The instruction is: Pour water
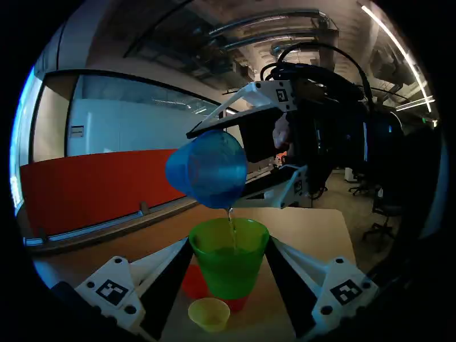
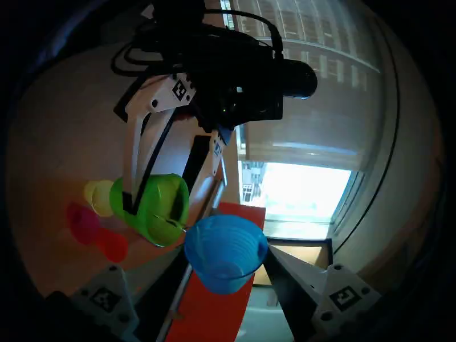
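We see the left tool (image 1: pixel 228 242) holding the green cup (image 1: pixel 228 262). One finger presses on each side of it. The green cup stands upright, with its mouth open to the top. It is low over the brown table (image 1: pixel 310 228), and we cannot tell if its bottom touches the table.

Just above it is the blue cup (image 1: pixel 208 168). The right tool (image 2: pixel 227 256) holds the blue cup between its two fingers. A hand (image 1: pixel 280 132) grips that tool from behind. The blue cup is tipped over, with its lip right over the green cup. A thin line of water (image 1: pixel 231 223) runs from that lip down into the green cup. The two cups are close, but they do not touch.

Three small cups sit on the table near the green cup. The yellow cup (image 1: pixel 210 313) is nearest to us in the left gripper view. In the right gripper view we see a pink cup (image 2: pixel 82 222) and a red cup (image 2: pixel 112 245) side by side, near the yellow one.
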